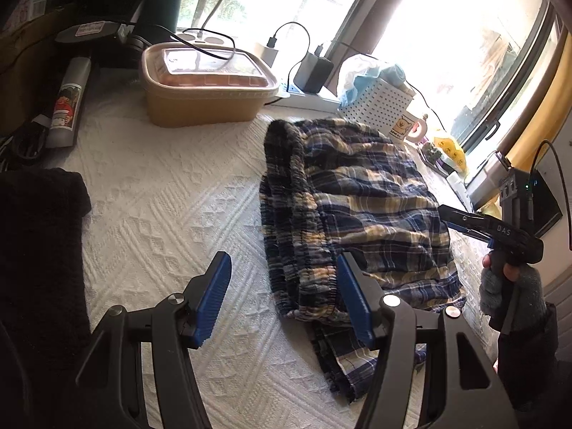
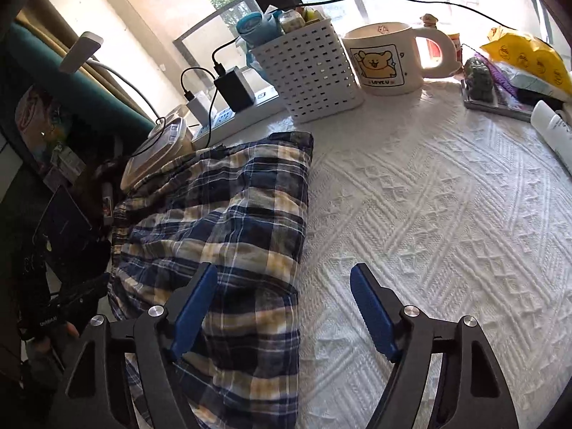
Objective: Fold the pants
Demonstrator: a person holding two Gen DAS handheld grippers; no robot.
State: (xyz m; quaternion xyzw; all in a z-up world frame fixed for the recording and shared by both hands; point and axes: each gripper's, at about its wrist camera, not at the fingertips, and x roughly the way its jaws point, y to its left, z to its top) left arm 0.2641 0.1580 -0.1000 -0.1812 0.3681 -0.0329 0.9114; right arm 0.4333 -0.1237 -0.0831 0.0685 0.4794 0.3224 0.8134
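Pants [image 1: 357, 200] of navy, cream and yellow plaid are seen lying partly folded on a white quilted cover [image 1: 171, 193] spread over the bench, with the gathered elastic waistband [image 1: 293, 214] bunched along the left edge in the left wrist view and a leg end [image 1: 343, 368] trailing toward the near side. The left claw [image 1: 282, 296] is held with its jaws partly apart above the cover, nothing between them; its right pad is seen just over the near end of the waistband, though whether it touches cannot be told. The right claw [image 2: 282, 307] is likewise empty and fairly wide, its left pad above the plaid cloth and its right pad over bare cover, straddling the right-hand folded edge [image 2: 304, 214] of the garment.

The fabric is judged to be thin, light woven cotton: limp, easily creased, and likely to slump or slide over itself when lifted. No fragility is expected, but a grip on a single layer would probably let the lower layers fall open. The ribbed waistband is taken to be the thickest and firmest hold; the folded edge, pinched through all layers, is reckoned the other sound place.

A lidded food container [image 1: 207, 82], a white perforated basket [image 2: 311, 68] and a cartoon mug [image 2: 386, 57] are ranged along the far side, well apart from the cloth.
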